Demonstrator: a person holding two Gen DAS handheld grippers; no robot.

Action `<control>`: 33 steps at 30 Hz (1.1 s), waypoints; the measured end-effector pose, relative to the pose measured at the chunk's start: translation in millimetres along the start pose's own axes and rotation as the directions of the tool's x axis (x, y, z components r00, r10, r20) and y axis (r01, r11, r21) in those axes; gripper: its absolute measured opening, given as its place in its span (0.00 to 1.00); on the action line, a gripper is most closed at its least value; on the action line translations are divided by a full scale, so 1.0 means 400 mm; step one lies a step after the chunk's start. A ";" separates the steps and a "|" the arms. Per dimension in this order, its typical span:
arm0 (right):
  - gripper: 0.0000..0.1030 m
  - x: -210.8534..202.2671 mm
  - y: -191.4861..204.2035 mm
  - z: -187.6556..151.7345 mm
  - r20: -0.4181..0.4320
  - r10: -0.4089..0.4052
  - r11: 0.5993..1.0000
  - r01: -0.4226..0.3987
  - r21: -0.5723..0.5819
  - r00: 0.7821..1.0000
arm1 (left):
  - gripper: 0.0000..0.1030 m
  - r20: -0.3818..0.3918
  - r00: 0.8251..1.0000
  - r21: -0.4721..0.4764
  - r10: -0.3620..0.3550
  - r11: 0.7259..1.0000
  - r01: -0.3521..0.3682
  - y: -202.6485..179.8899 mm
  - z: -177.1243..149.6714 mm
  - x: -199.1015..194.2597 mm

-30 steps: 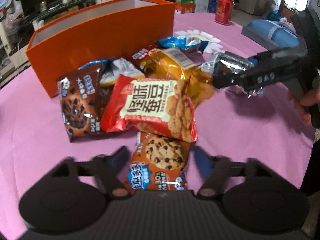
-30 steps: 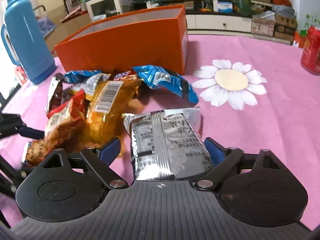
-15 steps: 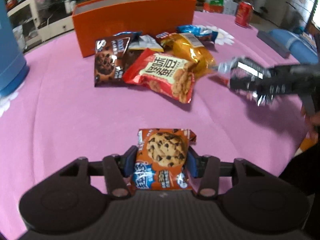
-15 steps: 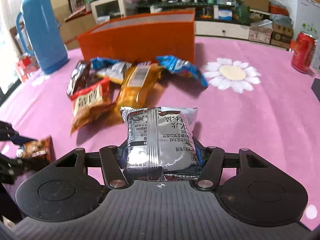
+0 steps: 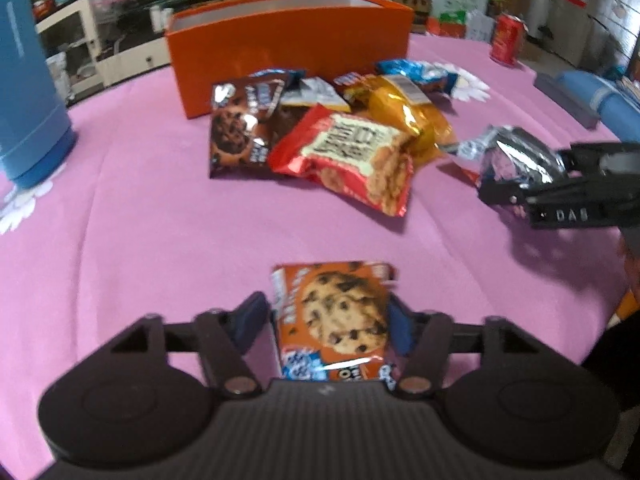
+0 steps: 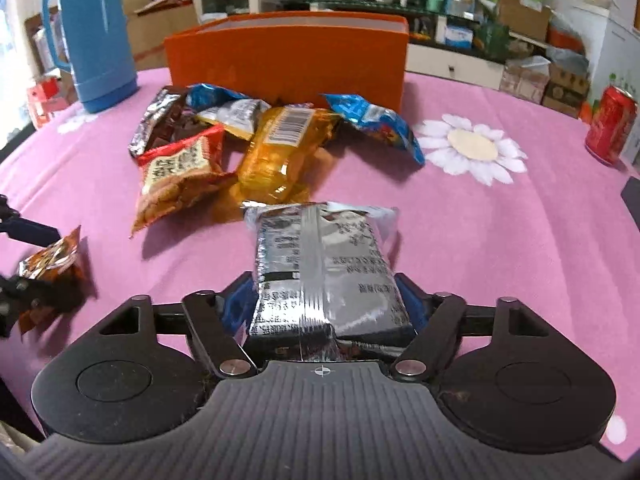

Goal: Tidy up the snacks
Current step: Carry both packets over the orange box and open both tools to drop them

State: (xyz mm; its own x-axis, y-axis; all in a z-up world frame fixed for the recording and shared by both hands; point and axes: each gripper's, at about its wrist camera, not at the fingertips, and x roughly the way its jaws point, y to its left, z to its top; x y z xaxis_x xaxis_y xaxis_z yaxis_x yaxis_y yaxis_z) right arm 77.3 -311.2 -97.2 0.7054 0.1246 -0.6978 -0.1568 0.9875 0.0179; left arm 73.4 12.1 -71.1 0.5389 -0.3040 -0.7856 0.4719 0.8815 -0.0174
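Orange cookie packet, chocolate-chip biscuit printed on front: gripped between blue pads of left gripper, jaws just closing a little on it; lifted off pink tablecloth, near edge, well apart from heap.
Silver foil packet, printed back and seam facing up: wedged between blue pads of right gripper, jaws just easing wider yet touching both its sides; raised above cloth, just in front of heap.
Heap of loose snacks in mid-table, overlapping:
- red biscuit bag, front of heap;
- brown chocolate-cookie bag, to left of red bag in left wrist view, partly under it;
- amber translucent bag, barcode label up;
- blue wrapper, beside amber bag, near daisy print;
- small white-and-silver packet, behind red bag.
Orange box, open top, pale inside: upright behind heap, nothing visible within from either view.
Blue thermos jug: standing on cloth beside box.
Red drink can: upright, far side of table, well apart from snacks.
Cluttered shelves and cartons beyond table, blurred.
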 end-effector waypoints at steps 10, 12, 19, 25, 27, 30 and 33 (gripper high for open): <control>0.42 -0.073 0.013 0.030 0.107 0.027 1.000 -0.027 0.004 0.994 | 0.48 0.048 0.999 -0.101 -0.014 0.995 0.019 0.033 0.021 -0.053; 0.42 -0.105 0.004 0.054 0.155 0.058 0.997 -0.065 0.038 0.986 | 0.47 0.061 0.997 -0.123 -0.036 0.991 0.044 0.052 0.042 -0.069; 0.42 -0.094 -0.070 0.249 0.259 0.061 0.993 -0.085 0.085 0.964 | 0.45 0.165 0.986 -0.180 -0.030 0.982 0.061 0.171 0.282 -0.051; 0.42 0.067 -0.117 0.474 0.254 0.009 0.999 -0.018 0.035 0.967 | 0.45 0.249 0.968 -0.222 -0.017 0.972 0.074 0.237 0.545 0.045; 0.42 0.141 -0.125 0.533 0.231 -0.001 1.000 -0.004 0.022 0.973 | 0.45 0.244 0.969 -0.231 -0.024 0.969 0.082 0.247 0.609 0.092; 0.42 0.242 -0.126 0.596 0.203 -0.010 1.000 0.010 0.002 0.979 | 0.45 0.236 0.972 -0.216 0.002 0.975 0.051 0.252 0.685 0.167; 0.42 0.330 -0.128 0.638 0.168 0.003 1.000 -0.002 -0.004 0.986 | 0.45 0.209 0.978 -0.225 -0.003 0.973 0.051 0.262 0.726 0.240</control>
State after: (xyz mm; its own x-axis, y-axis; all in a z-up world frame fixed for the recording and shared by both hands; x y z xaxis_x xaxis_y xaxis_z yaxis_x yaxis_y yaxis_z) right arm 355.0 -320.5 -7.4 0.8111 0.1420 -0.5674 -0.1610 0.9868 0.0169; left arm 377.2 -29.4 31.3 0.6714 -0.3752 -0.6391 0.3298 0.9235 -0.1956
